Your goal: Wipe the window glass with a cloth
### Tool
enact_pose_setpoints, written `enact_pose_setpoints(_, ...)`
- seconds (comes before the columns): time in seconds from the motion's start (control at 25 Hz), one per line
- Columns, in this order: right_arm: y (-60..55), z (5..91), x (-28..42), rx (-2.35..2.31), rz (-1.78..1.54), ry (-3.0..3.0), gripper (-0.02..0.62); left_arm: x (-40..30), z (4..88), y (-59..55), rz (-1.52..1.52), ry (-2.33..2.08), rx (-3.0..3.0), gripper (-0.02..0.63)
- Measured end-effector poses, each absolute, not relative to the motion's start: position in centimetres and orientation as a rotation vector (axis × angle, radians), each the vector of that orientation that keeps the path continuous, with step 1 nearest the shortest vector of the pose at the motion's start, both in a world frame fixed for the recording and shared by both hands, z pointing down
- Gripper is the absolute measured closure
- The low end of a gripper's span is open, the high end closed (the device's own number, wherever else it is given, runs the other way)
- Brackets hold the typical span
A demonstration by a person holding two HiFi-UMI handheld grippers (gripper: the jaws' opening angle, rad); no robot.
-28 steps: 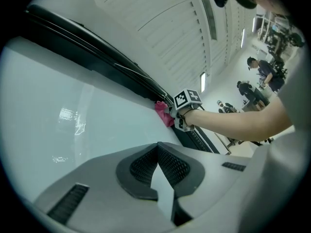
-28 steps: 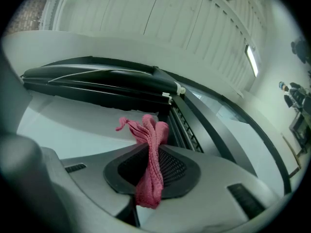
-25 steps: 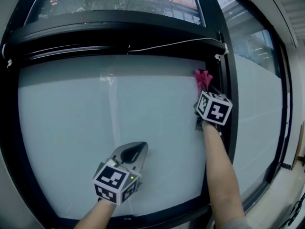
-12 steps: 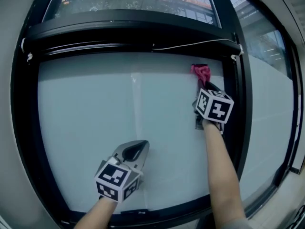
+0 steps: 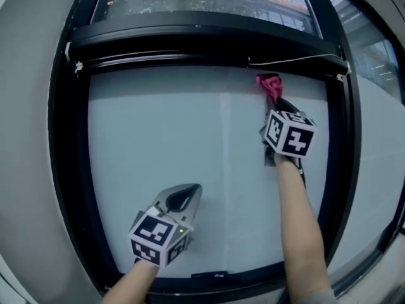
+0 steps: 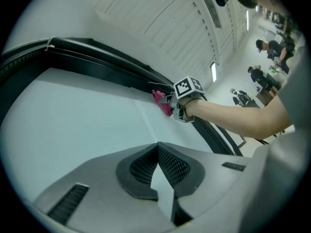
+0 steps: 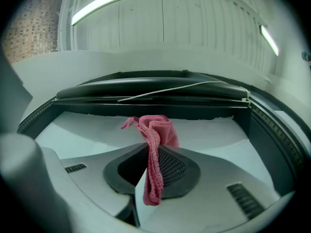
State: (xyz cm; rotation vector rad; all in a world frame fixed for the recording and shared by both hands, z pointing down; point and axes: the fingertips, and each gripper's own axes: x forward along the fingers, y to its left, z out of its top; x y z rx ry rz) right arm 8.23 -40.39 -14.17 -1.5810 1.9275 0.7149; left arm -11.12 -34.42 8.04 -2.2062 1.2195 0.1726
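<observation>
**Pink cloth at the top of the glass, under the black top bar**

Head view: The right gripper (image 5: 277, 105) is raised to the window glass (image 5: 158, 157). It holds a pink cloth (image 5: 269, 86) just under the black top bar (image 5: 190, 43) of the window frame, near the right end of this bar. The cloth touches the glass there. The left gripper (image 5: 183, 199) is well below the top bar, in the lower part of the pane, and it points at the glass. A thin white cord (image 5: 297, 60) runs along the top bar.

Left gripper view: The left gripper (image 6: 158, 152) has its jaws closed, the tips meet each other and nothing is between them. The glass (image 6: 73, 115) is in front of them. Further away, under the top bar (image 6: 107, 62), the right gripper (image 6: 176, 107) presses the cloth (image 6: 163, 102) on the pane.

Right gripper view: The right gripper (image 7: 154, 160) is clamped on the cloth (image 7: 156, 135). One bunched part stands up above the jaws, close under the top bar (image 7: 146, 89), and one end hangs down between the jaws. The glass (image 7: 214, 130) is behind the cloth. The white cord (image 7: 170, 90) lies on the bar.
</observation>
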Motion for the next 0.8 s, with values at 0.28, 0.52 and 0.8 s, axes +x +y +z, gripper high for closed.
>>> enact_pose_setpoints(0.28, -39.5, -14.1, 2.0, -1.543, 0.731, 1.951, 0.543, -16.8, 8.5, -33.1, 0.163, 1.297, -2.164, 0.601)
enact_pose_setpoints(0.52, -38.5, -14.0, -4.1, -1.492, 0.753, 2.000, 0.543, -21.4, 9.1, -32.2, 0.140, 1.349, -2.132, 0.601)
enact_pose_setpoints(0.8, -37.3, -13.8, -10.9, -1.418, 0.774, 2.066, 0.543, -26.0, 9.0, -29.8, 0.141, 1.436, -2.086, 0.601)
